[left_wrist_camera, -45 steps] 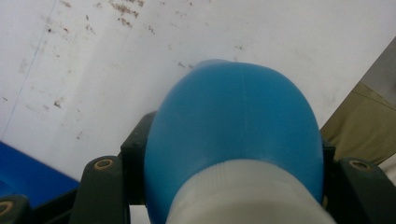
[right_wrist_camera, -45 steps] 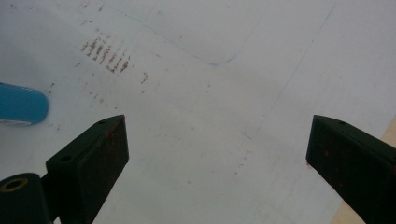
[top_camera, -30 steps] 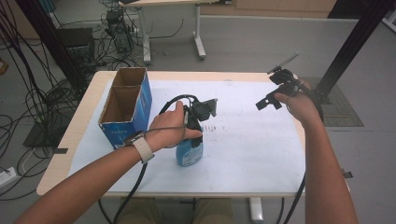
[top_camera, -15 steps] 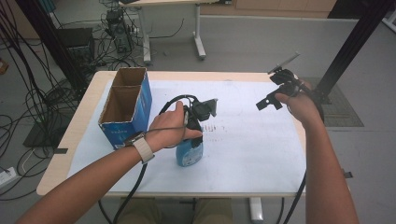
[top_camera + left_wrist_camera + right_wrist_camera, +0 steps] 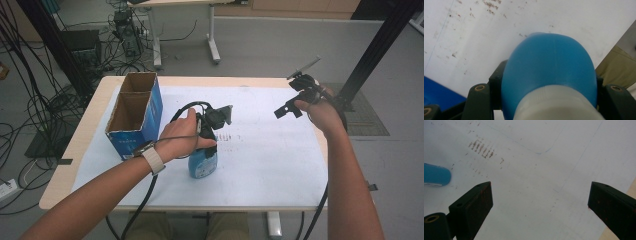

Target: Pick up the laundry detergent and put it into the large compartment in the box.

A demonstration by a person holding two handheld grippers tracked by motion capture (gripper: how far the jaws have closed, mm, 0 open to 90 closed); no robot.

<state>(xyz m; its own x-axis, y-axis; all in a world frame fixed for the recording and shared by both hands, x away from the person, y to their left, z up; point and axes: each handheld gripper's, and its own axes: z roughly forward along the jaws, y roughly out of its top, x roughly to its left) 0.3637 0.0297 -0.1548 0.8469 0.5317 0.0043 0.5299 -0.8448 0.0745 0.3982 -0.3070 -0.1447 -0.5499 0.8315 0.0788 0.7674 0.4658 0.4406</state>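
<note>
A blue bottle (image 5: pixel 203 163) with a white neck stands upright on the white paper near the table's middle. My left gripper (image 5: pixel 204 146) comes down on it from above and is shut on its upper part. In the left gripper view the blue bottle (image 5: pixel 549 70) sits between the two black jaws, which press on its sides. My right gripper (image 5: pixel 292 96) hangs open over the paper's far right corner, with nothing between its fingers. In the right gripper view the right gripper (image 5: pixel 540 202) looks down on bare paper, and the bottle's base (image 5: pixel 436 178) shows at the left edge.
An open blue cardboard box (image 5: pixel 134 120) with two compartments stands at the table's left, close to my left hand. The white paper sheet (image 5: pixel 265 150) covers most of the wooden table (image 5: pixel 75 150). Cables and another table's legs lie on the floor beyond.
</note>
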